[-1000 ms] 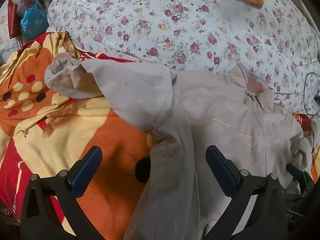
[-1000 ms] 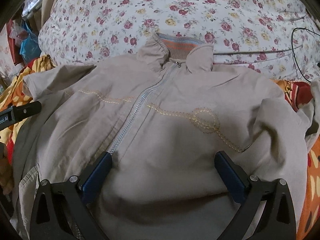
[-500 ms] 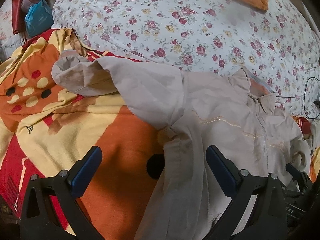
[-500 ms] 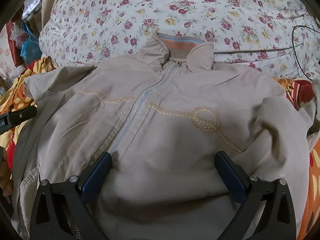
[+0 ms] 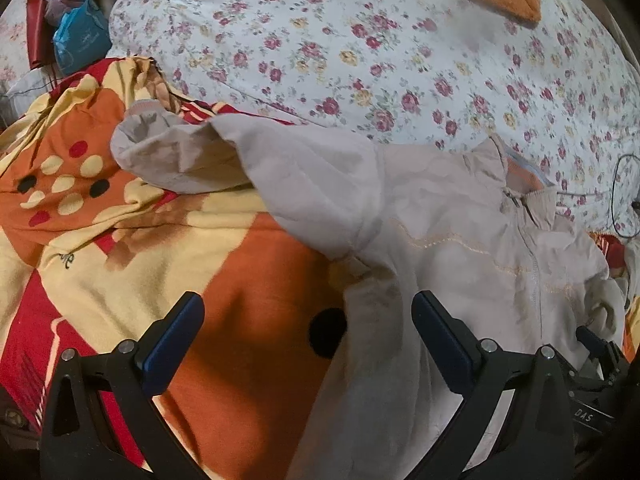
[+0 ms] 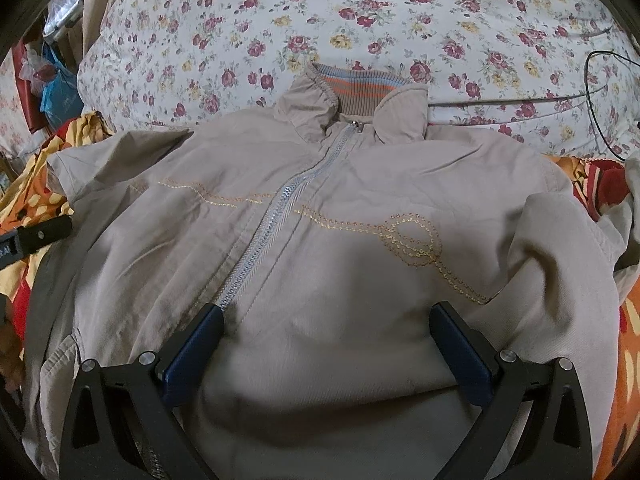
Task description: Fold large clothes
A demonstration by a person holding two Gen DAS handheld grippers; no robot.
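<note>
Lying flat and zipped on the bed (image 5: 240, 264), front up, folding barely starting, if at all.

Spreading across the orange patterned blanket (image 5: 120, 248) with collar (image 6: 356, 88) toward the floral duvet (image 6: 280, 20): beige jacket (image 6: 320, 220), body smoothed but no fold yet showing, both sleeves and the halving of the body seemingly remaining; trailing outward past the shoulder, crumpled and unfolded: one sleeve (image 5: 192, 156), showing fully only in the left wrist view, merely a corner of it in the right; appearing only in the right wrist view: the whole front with zipper (image 6: 276, 216), the stitched loop (image 6: 416, 240), the other sleeve bunching at the side (image 6: 560, 248); hovering wide open, gripping nothing: left tongs (image 5: 308, 340) over the jacket's side edge, right tongs (image 6: 326, 348) over the lower front.
</note>
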